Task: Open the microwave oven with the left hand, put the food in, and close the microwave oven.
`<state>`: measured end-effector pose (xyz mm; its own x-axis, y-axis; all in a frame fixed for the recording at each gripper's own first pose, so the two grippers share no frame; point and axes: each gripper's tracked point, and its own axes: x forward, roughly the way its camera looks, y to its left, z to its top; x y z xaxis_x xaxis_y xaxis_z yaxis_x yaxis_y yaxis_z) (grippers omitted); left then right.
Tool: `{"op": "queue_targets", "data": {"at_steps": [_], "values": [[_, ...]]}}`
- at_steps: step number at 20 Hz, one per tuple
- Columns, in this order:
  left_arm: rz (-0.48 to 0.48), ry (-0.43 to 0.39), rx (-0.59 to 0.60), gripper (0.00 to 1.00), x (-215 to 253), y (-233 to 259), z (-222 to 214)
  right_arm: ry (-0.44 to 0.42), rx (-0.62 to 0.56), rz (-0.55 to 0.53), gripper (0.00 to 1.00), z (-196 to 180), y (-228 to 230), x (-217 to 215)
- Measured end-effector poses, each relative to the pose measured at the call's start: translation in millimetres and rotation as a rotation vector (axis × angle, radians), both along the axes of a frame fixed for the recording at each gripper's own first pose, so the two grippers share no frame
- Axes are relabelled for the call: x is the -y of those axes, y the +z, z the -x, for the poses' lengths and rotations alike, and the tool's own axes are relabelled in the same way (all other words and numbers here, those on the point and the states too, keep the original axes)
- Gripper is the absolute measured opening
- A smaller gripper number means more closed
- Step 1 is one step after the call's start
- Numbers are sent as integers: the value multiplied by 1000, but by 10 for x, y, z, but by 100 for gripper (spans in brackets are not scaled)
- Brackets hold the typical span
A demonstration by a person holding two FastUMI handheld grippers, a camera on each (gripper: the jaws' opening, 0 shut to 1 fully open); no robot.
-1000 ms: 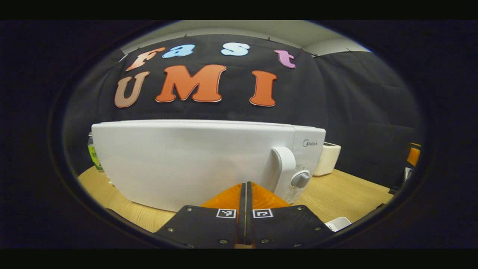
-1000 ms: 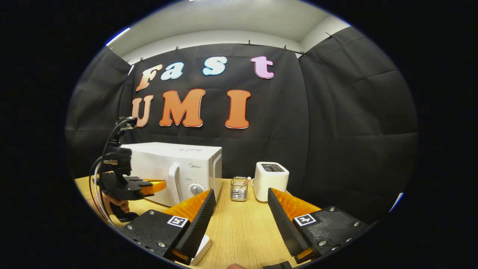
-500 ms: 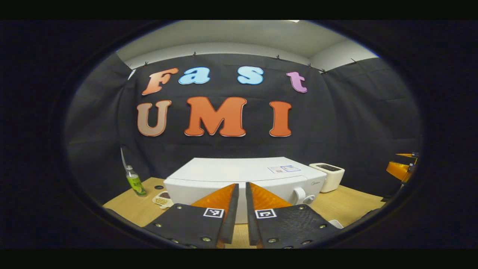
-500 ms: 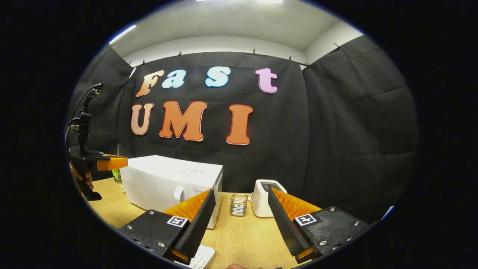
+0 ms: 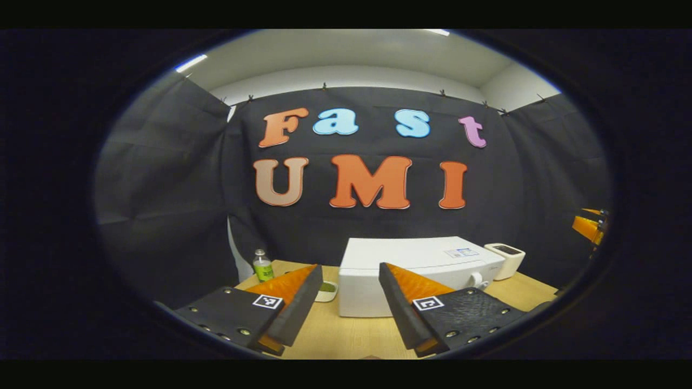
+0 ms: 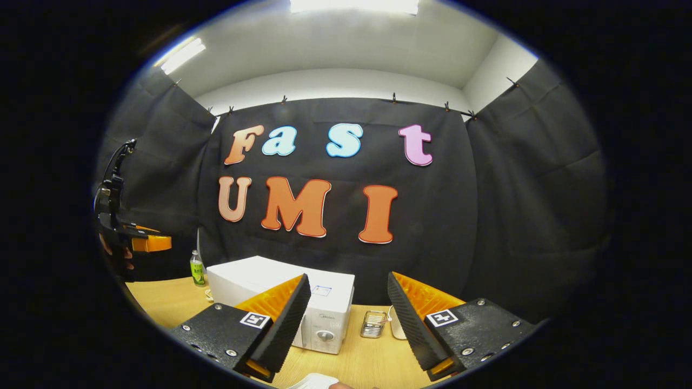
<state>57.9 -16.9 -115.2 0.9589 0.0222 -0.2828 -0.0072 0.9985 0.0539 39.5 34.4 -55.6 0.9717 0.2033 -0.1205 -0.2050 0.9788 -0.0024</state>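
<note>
Apparently hovering high, well back from microwave [image 5: 416, 270] on table [image 5: 346, 335], door shut. Left gripper [image 5: 346, 302] gaping wide, holding nothing; right gripper [image 6: 346, 319] likewise. Judging: closing step done or opening pending; descending to handle [image 5: 477, 280] needed if opening.

both views high, facing microwave [image 5: 416, 270]

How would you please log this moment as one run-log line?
left gripper: open, raised, empty | right gripper: open, empty | white box-shaped microwave oven: door shut, on light wooden table
</note>
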Motion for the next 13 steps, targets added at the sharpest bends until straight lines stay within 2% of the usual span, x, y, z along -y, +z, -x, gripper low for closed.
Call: {"op": "queue_targets", "data": {"at_steps": [4, 7, 13], "values": [[-47, 42, 32, 78, -287, 296, 150, 22, 12, -15, 91, -39, 204, -123], [-55, 30, 52, 83, -311, 469, 252, 26, 16, -29, 92, -48, 297, -145], [-88, 18, 92, 81, -335, 748, 454, 42, 23, -21, 92, -16, 418, -213]]}}
